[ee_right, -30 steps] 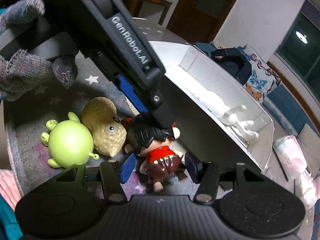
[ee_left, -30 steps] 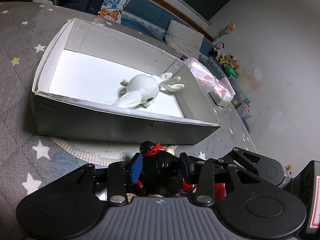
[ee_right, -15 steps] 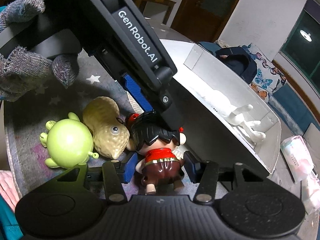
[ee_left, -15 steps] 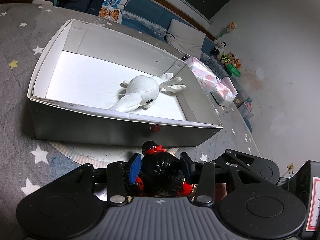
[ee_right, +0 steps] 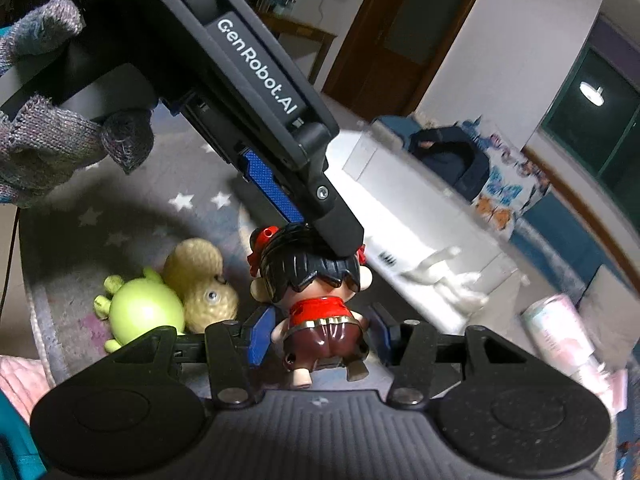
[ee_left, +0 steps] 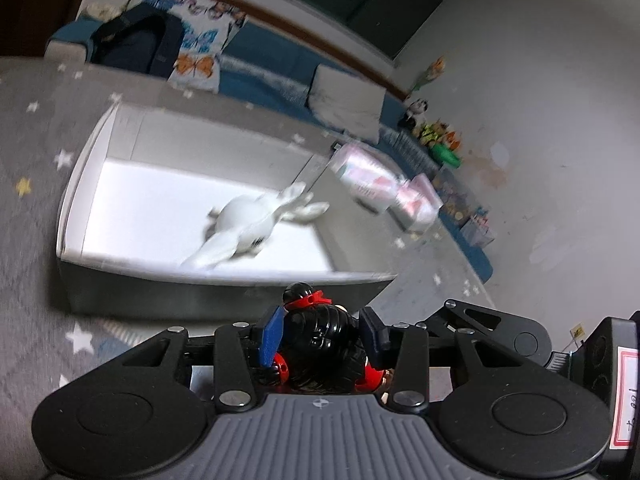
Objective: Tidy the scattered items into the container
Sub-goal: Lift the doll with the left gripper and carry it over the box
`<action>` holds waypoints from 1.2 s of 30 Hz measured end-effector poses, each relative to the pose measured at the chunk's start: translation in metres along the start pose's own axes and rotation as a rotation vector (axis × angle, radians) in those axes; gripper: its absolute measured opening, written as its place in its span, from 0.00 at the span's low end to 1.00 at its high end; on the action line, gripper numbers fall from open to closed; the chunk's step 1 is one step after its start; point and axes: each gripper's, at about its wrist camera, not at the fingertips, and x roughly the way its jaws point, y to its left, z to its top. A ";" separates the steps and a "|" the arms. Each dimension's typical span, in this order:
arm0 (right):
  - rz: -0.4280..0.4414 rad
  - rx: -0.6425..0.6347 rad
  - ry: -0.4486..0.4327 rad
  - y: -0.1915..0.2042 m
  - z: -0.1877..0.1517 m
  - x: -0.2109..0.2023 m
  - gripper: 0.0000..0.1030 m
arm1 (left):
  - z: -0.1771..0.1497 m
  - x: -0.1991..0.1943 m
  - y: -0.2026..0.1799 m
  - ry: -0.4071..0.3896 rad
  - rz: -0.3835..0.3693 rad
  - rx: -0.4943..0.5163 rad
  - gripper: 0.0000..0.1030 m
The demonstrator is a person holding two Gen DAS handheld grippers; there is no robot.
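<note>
A doll with black hair and a red top (ee_left: 320, 332) (ee_right: 316, 284) hangs in the air. My left gripper (ee_left: 322, 334) is shut on its head. My right gripper (ee_right: 318, 334) is shut on its body at the waist. The white open box (ee_left: 80, 200) (ee_right: 400, 216) stands just beyond, with a white plush rabbit (ee_left: 248, 228) (ee_right: 444, 276) lying inside. A green round toy (ee_right: 140, 312) and a tan plush toy (ee_right: 200, 280) lie on the rug to the left of the doll.
A grey star rug (ee_left: 32, 148) covers the floor. Pink tissue packs (ee_left: 380, 184) (ee_right: 560, 332) lie past the box's right end. A blue sofa with a backpack (ee_left: 136, 44) and a butterfly pillow (ee_left: 204, 40) runs along the wall.
Both grippers have lifted the doll up off the rug and toward the box. The views are blurred from the motion.
</note>
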 end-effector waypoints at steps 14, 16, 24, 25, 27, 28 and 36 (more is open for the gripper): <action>-0.091 0.026 0.029 -0.073 0.043 0.031 0.50 | 0.079 0.055 -0.001 -0.025 -0.060 0.017 0.42; -0.081 0.054 0.046 -0.083 0.046 0.043 0.50 | 0.089 0.067 0.005 -0.005 -0.054 0.009 0.42; -0.023 0.210 0.113 -0.111 0.042 0.087 0.50 | 0.105 0.112 0.024 0.072 0.002 0.023 0.42; -0.018 0.228 0.123 -0.115 0.040 0.091 0.50 | 0.105 0.116 0.025 0.079 0.009 0.028 0.42; -0.010 0.242 0.141 -0.118 0.039 0.097 0.50 | 0.105 0.122 0.026 0.091 0.022 0.042 0.42; -0.005 0.249 0.149 -0.119 0.038 0.100 0.50 | 0.105 0.124 0.026 0.092 0.027 0.050 0.42; 0.114 0.391 0.213 -0.134 0.034 0.116 0.50 | 0.102 0.132 0.023 0.105 0.074 0.085 0.42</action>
